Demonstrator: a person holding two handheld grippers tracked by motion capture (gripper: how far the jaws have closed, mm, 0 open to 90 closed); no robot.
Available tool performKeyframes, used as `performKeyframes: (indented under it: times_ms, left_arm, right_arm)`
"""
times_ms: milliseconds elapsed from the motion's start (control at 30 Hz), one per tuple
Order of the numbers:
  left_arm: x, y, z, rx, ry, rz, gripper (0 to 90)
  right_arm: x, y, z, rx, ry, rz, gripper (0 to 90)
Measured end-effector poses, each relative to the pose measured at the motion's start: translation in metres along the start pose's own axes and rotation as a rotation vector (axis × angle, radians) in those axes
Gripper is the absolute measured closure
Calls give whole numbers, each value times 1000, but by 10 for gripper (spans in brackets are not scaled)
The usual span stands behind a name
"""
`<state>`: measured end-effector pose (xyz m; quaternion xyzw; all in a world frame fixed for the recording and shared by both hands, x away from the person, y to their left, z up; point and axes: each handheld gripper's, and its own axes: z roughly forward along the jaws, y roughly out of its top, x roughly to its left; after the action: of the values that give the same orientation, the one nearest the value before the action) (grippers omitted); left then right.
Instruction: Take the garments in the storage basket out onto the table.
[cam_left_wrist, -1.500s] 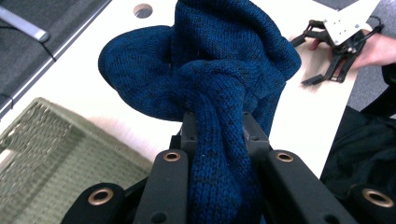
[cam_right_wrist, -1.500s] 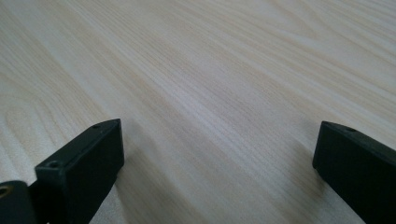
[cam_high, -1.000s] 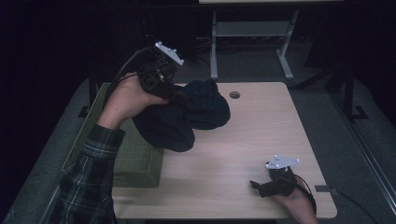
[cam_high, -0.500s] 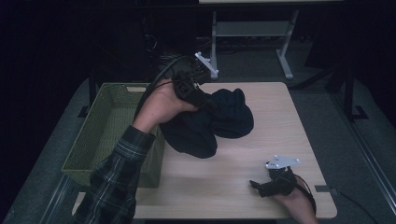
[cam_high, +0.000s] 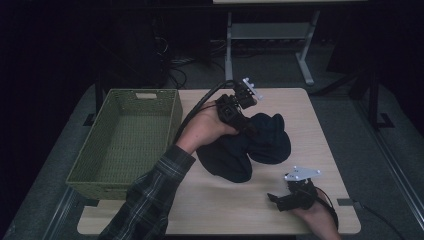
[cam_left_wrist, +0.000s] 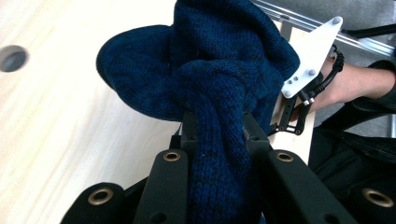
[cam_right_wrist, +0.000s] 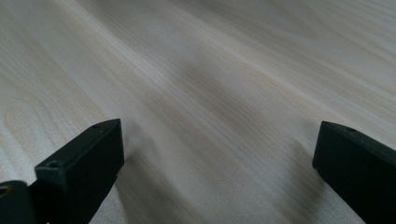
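A dark blue knitted garment (cam_high: 250, 147) hangs bunched over the middle of the wooden table (cam_high: 300, 107), its lower folds touching the top. My left gripper (cam_high: 246, 126) is shut on a thick fold of the garment (cam_left_wrist: 219, 140), the knit squeezed between both black jaws. Near the table's front right edge my right gripper (cam_high: 275, 198) rests low over the wood, and its jaws stand wide apart in the right gripper view (cam_right_wrist: 217, 154) with only bare table between them.
A green woven basket (cam_high: 85, 170) stands at the table's left side with nothing visible inside. A round hole (cam_left_wrist: 12, 58) sits in the tabletop beyond the garment. Dark floor and a metal stand (cam_high: 270, 35) lie behind the table.
My left gripper has carried the garment rightward and down, from beside the basket to the table's middle. The basket is now uncovered. The right gripper has stayed put.
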<state>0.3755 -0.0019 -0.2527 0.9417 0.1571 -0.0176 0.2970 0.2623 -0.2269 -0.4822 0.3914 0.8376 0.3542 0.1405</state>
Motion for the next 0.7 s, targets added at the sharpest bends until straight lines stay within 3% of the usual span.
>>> performKeyframes:
  times_ms: [333,700]
  left_arm:
    - [7,-2,38,33,-44,-7,765]
    - [29,-21,80,51,-64,-43,756]
  right_arm:
    - [0,0,0,-1,0,2,16]
    - [0,0,0,0,0,3,16]
